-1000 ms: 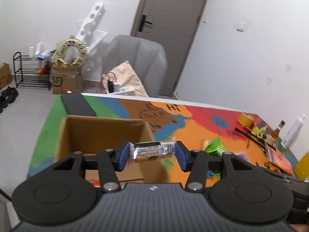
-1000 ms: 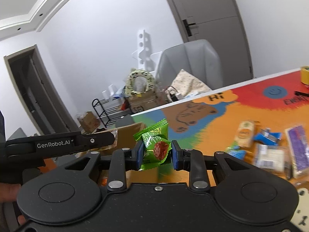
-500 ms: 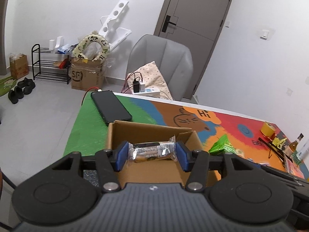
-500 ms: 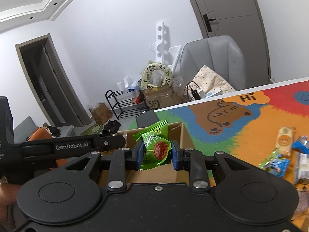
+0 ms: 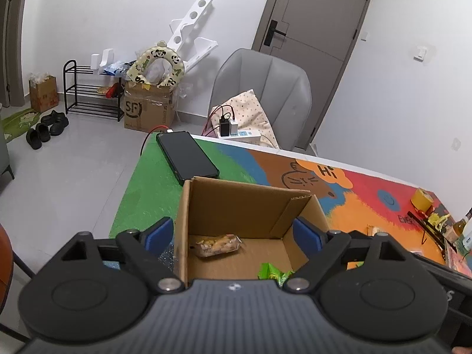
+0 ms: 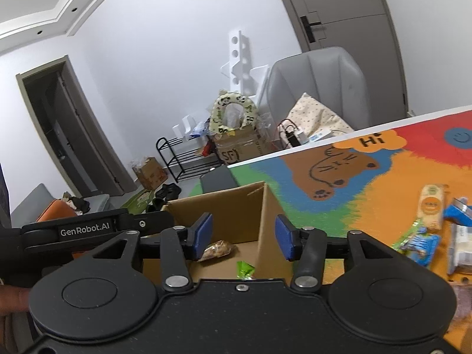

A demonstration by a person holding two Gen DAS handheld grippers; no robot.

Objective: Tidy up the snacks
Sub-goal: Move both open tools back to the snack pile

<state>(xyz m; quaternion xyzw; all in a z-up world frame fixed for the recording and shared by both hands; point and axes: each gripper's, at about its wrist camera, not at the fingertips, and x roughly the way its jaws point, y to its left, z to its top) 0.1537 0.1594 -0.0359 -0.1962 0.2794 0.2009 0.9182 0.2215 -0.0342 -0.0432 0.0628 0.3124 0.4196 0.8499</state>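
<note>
Colourful cartoon-print worktop [image 6: 368,206] carries everything: both sets of blue-padded fingers [image 5: 159,234] [image 6: 203,231] spread wide, empty, over the open brown cardboard box [image 5: 236,206]. Clear-wrapped snack bar [image 5: 217,244] and green packet [image 5: 273,271] lie inside. Loose snacks, e.g. the beige upright-lying packet [image 6: 432,208], sit right of the box, nearer the right gripper [image 6: 243,233].

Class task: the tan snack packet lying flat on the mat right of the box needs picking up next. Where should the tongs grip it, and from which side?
Grip the tan snack packet across its narrow width, near mid-length, coming from above. It lies flat on the mat, long and slim, with bare mat along both long edges for the fingers.
</note>
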